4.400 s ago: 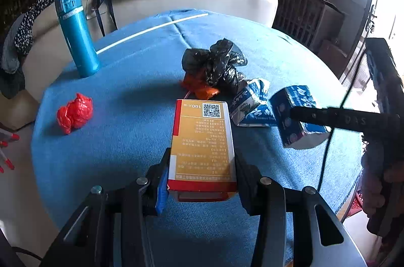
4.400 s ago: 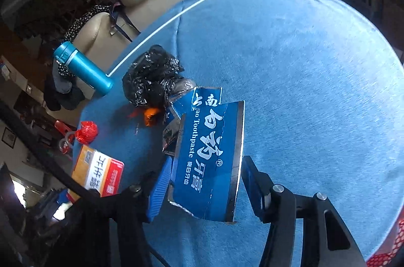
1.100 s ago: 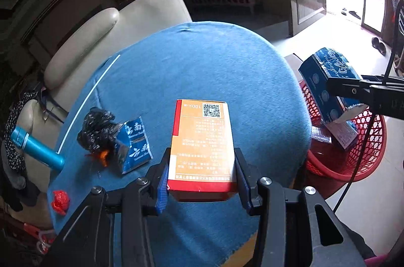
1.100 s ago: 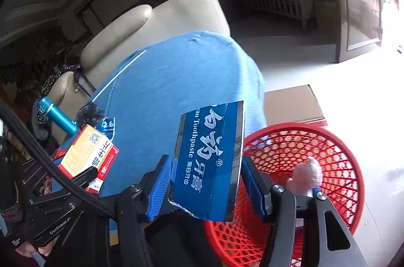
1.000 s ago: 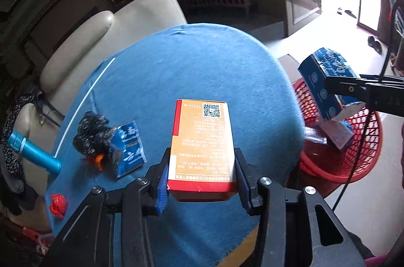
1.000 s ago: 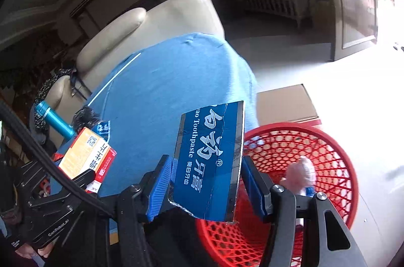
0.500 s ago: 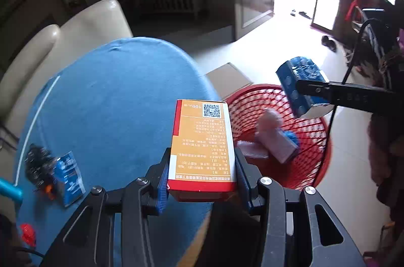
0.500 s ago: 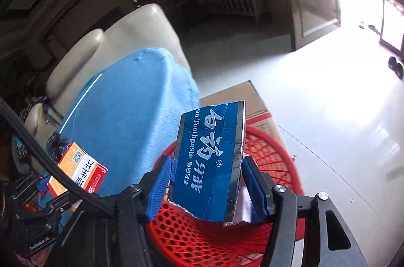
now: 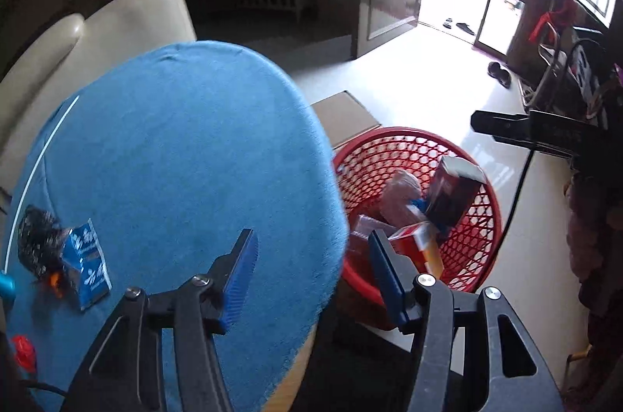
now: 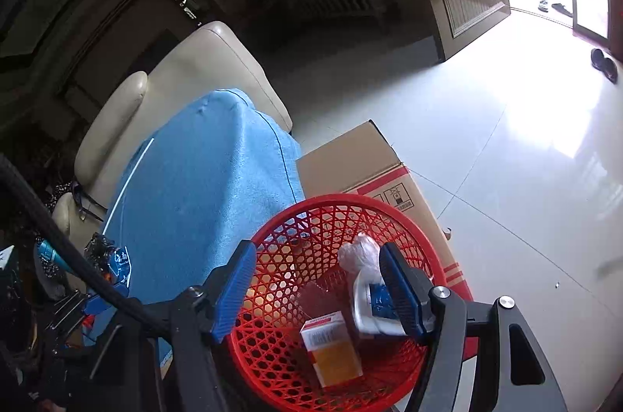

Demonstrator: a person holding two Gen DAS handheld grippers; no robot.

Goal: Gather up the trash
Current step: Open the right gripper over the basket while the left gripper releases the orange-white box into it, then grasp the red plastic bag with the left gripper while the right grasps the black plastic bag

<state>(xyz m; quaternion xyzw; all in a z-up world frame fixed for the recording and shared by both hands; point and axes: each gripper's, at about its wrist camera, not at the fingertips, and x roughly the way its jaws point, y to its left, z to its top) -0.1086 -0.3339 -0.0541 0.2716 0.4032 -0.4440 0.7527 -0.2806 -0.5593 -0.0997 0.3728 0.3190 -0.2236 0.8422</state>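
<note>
A red mesh basket stands on the floor beside the blue-covered table. In it lie the orange and red box, the blue toothpaste box and a pale bag. My left gripper is open and empty over the table's edge. My right gripper is open and empty above the basket. On the table remain a blue packet, a black bag and a red wad.
A cardboard box sits behind the basket. A cream sofa stands behind the table. A blue bottle is at the table's left edge. Shoes lie on the tiled floor near the doorway.
Both grippers opened and let go: the orange and red box and the blue toothpaste box dropped into the red basket. Both grippers had swung from the table toward the basket.
</note>
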